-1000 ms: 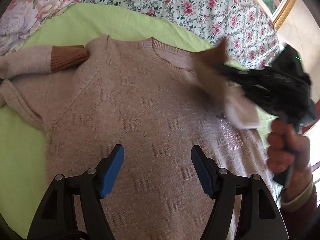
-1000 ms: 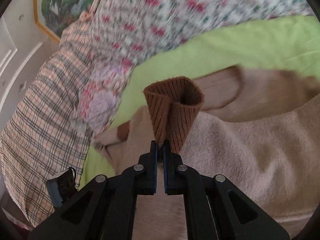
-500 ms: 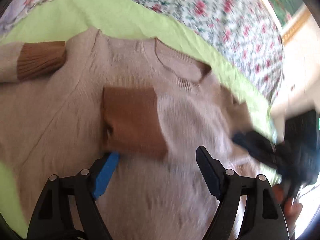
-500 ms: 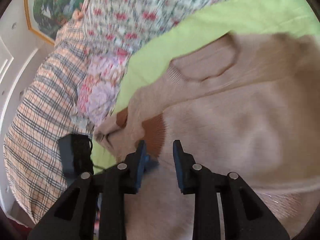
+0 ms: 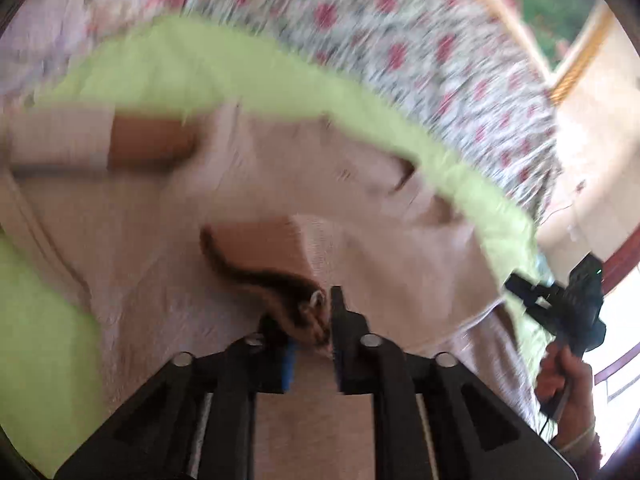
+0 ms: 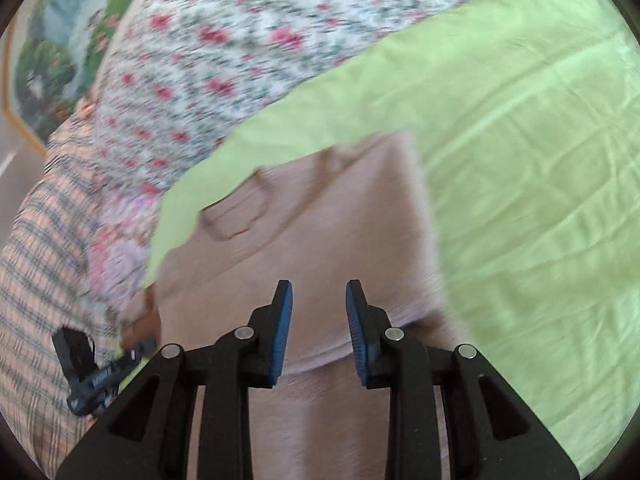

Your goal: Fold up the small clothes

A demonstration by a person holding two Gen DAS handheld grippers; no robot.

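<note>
A floral quilt [image 5: 400, 40] fills the top of both views, with a green sheet [image 6: 520, 140] spread below it. On the sheet lies the beige sweater [image 5: 140, 260], taking the centre and lower part of each frame. One brown cuff [image 5: 152, 144] rests at upper left of the left view. The left gripper [image 5: 312, 328], bottom centre, is clamped on the other cuff [image 5: 280, 280]. The right gripper [image 6: 318, 320] hovers over the sweater, jaws apart and empty.

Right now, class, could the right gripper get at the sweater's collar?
Probably yes: the right gripper is open and hovers over the sweater, and only flat knit lies between it and the collar.
</note>
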